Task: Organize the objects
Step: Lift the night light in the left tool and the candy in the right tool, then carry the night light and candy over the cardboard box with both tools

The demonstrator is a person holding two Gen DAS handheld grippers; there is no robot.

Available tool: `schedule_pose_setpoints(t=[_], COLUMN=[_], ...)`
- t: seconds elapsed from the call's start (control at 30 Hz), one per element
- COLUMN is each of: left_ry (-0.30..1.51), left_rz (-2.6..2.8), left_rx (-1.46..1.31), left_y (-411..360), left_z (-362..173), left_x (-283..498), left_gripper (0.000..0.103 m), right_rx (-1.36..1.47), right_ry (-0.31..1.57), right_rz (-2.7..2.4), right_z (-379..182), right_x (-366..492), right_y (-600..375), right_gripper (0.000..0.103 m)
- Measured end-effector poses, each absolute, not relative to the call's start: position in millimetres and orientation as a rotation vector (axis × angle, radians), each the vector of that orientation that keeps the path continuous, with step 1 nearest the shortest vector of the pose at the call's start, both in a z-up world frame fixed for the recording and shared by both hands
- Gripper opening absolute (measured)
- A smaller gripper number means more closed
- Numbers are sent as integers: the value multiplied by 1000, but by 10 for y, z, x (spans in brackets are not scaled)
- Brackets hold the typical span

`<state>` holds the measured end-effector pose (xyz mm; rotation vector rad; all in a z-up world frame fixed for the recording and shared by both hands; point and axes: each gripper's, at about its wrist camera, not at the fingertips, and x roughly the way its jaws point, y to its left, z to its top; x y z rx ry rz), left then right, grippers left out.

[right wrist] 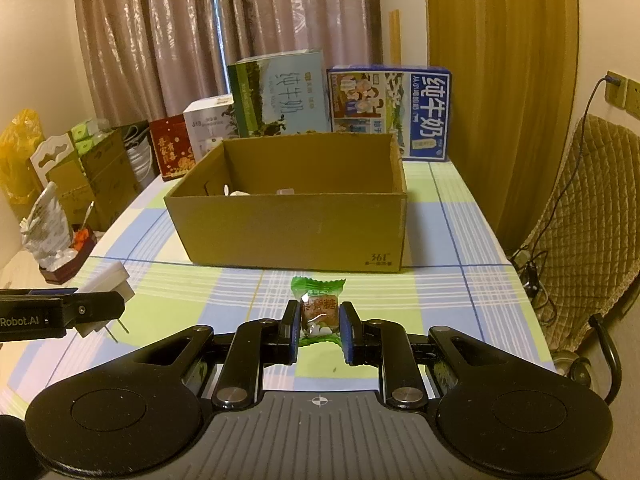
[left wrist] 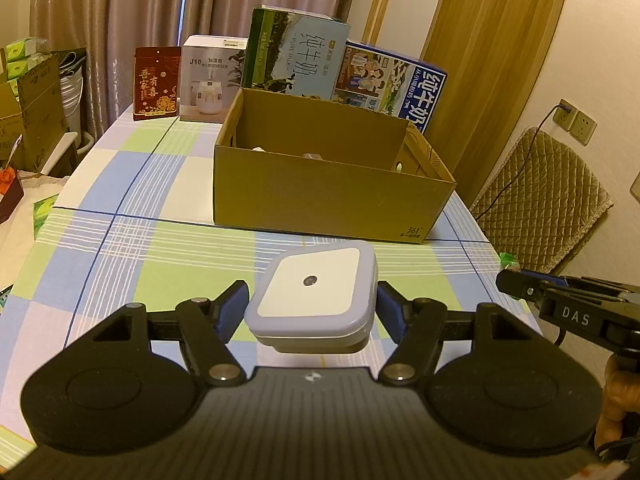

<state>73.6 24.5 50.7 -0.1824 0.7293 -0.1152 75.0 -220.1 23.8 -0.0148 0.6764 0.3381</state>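
Note:
My left gripper [left wrist: 312, 304] is shut on a white square plug-in night light [left wrist: 314, 294], held above the checked tablecloth in front of the open cardboard box [left wrist: 332, 200]. In the right wrist view the same night light [right wrist: 108, 284] shows its metal prongs, with the left gripper [right wrist: 92, 308] around it at far left. My right gripper [right wrist: 320, 326] is shut on a green-wrapped candy [right wrist: 318, 308], just short of the box [right wrist: 292, 232]. The right gripper [left wrist: 516, 284] also appears at the right edge of the left wrist view. Small white items lie inside the box.
Milk cartons [right wrist: 280, 96] [right wrist: 390, 112], a humidifier box [left wrist: 210, 80] and a red packet [left wrist: 156, 82] stand behind the cardboard box. A quilted chair [right wrist: 588, 232] is right of the table. Boxes and bags [right wrist: 80, 176] crowd the left side.

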Motion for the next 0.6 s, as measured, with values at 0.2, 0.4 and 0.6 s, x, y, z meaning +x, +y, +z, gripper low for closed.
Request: schedule_pose_setpoints(t=[0.2, 0.4, 0.6], left_ry=[733, 738, 739], left_rz=[-119, -126, -140], left_rx=[-179, -174, -171], left_y=[228, 217, 226], left_z=[504, 503, 558], left_x=[763, 812, 932], left_gripper=[64, 64, 64], right_rx=[-14, -11, -20], right_ry=[677, 678, 676], right_rz=[337, 331, 332], right_z=[238, 254, 295], right_x=[759, 818, 900], right_y=[-2212, -2262, -2269], right_gripper=[17, 17, 17])
